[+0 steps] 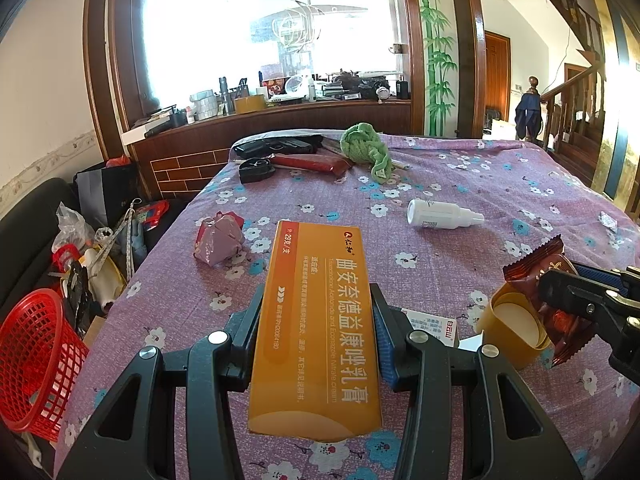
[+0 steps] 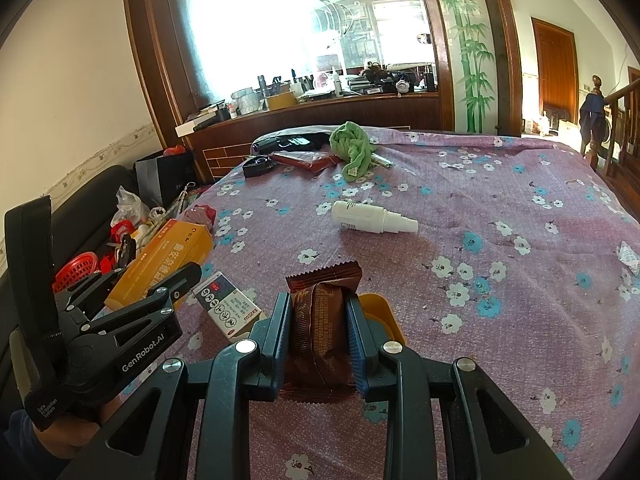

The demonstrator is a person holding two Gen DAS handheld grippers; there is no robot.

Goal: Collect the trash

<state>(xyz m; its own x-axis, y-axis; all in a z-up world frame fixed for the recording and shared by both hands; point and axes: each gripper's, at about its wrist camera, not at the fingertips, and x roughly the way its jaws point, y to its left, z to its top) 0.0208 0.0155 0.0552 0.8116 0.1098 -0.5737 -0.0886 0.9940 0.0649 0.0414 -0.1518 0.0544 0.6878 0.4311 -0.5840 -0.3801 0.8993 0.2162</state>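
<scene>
The left gripper (image 1: 318,320) has its jaws clamped on the long sides of a flat orange cardboard medicine box (image 1: 316,328), which sticks out forward above the purple flowered cloth covering the tabletop (image 1: 500,184). The right gripper (image 2: 318,328) has its jaws pressed against a brown crinkled foil snack wrapper (image 2: 322,320), held upright with its serrated top edge above the pads.

Just beyond the right gripper's jaws lies a yellow round roll of tape (image 1: 514,326), touching the cloth, and between the two grippers lies a small white-and-red printed carton (image 2: 228,306). Further out, near the middle of the cloth, a white plastic spray bottle (image 1: 444,214) lies on its side. To the left of the orange box sits a crumpled pink-purple wrapper (image 1: 219,240). At the far end are a bunched green towel (image 1: 366,150), a dark red flat packet (image 1: 310,163) and a small black case (image 1: 256,170).

Off the left edge of the cloth, lower down, stands a red plastic mesh basket (image 1: 36,364) beside a pile of bags and clutter.
</scene>
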